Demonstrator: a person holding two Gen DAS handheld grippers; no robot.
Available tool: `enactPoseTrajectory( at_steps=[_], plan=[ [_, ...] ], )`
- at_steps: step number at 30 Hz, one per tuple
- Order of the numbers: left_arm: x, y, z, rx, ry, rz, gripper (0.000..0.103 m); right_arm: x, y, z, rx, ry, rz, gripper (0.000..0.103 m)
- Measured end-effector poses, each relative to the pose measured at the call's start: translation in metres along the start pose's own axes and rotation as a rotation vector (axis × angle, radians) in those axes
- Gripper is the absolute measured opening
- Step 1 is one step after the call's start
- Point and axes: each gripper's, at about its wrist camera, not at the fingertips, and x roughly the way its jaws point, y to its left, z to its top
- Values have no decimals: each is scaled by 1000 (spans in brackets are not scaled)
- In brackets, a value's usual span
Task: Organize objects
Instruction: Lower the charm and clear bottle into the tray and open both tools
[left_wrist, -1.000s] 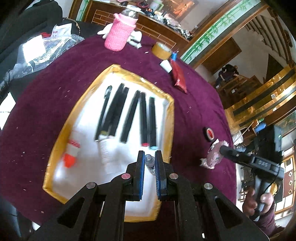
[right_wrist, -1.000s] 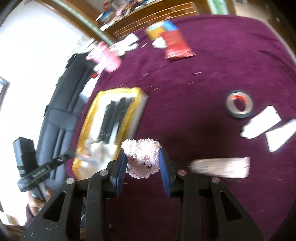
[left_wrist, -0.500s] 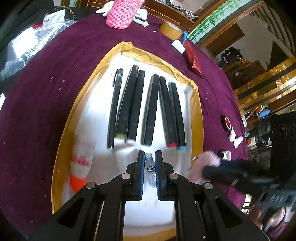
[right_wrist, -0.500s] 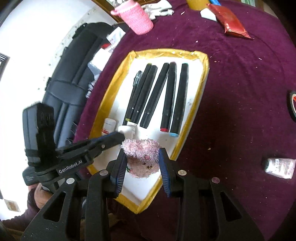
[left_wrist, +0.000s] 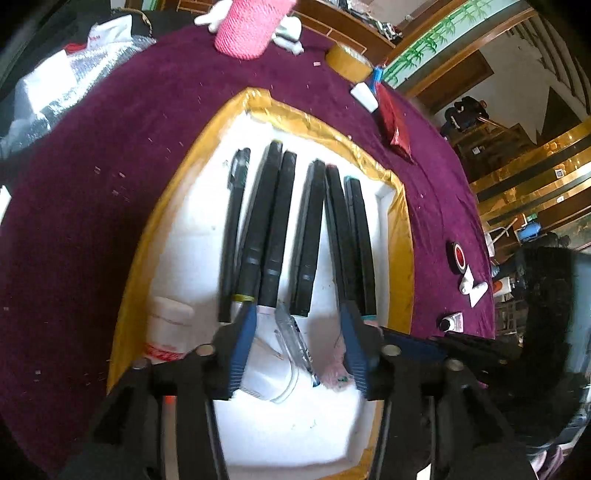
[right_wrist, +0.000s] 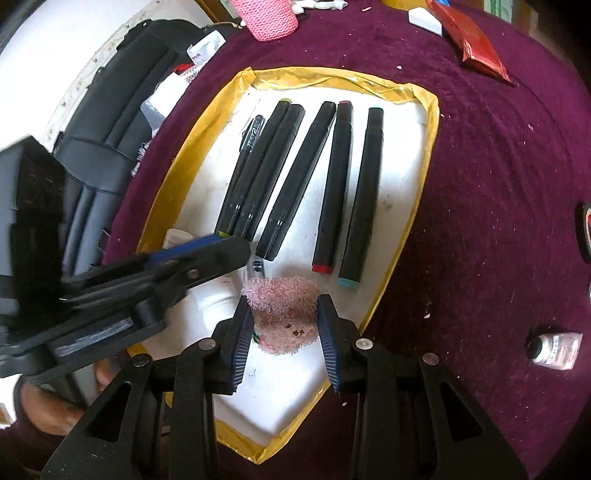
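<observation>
Maroon velvet-covered tabletop (right_wrist: 498, 192), filling the frame. White foam tray with gold-taped rim (right_wrist: 430, 122) at centre. Right gripper (right_wrist: 281, 325), lower centre, clamped on fuzzy pink plush toy (right_wrist: 282, 310). Left gripper (left_wrist: 297, 334) opening, small clear vial (left_wrist: 293, 338) loose between.

Table cloth (right_wrist: 498, 221): deep purple, napped like velvet, speckled with pale lint. Tray (right_wrist: 424, 147): matt white foam, scuffed, rim wrapped in glossy, wrinkled yellow tape. Markers (right_wrist: 362, 192): smooth black plastic with a dull sheen. Small clear tube (left_wrist: 293, 338): transparent, shiny plastic. Plush toy (right_wrist: 282, 314): fuzzy pink pile, rough and tufted. Fingers (right_wrist: 238, 341): ribbed blue pads on matt black plastic. Bottle sleeve (left_wrist: 247, 27) near the far edge: pink knitted yarn. Red packet (right_wrist: 476, 40): glossy foil.
</observation>
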Motion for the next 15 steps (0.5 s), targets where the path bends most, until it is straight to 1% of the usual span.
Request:
enactPoseTrajectory(
  at_steps=[1, 3, 4, 6, 8, 12, 13, 15],
  plan=[
    [-8, -1, 0, 4, -13, -7, 42, 2, 1, 0, -6, 2, -12, 34],
    [-18, -1, 0, 5, -33, -11, 46, 4, 5, 0, -21, 1, -35, 34],
    [-24, -1, 0, 3, -47, -3, 48, 5, 7, 1, -28, -2, -50, 34],
    [-36, -2, -1, 8, -74, 18, 48, 6, 9, 1, -37, -1, -74, 36],
    [-44, -2, -1, 13, -97, 55, 49, 7, 11, 2, -41, 3, -94, 39],
    [-60, -6, -5, 43, -156, 137, 50, 4, 13, 0, -38, -6, -98, 39],
    [-65, -6, -6, 57, -177, 168, 50, 2, 14, -1, -36, -11, -98, 39],
    [-68, -7, -7, 71, -198, 203, 50, -2, 14, -2, -34, -27, -103, 39]
  ],
)
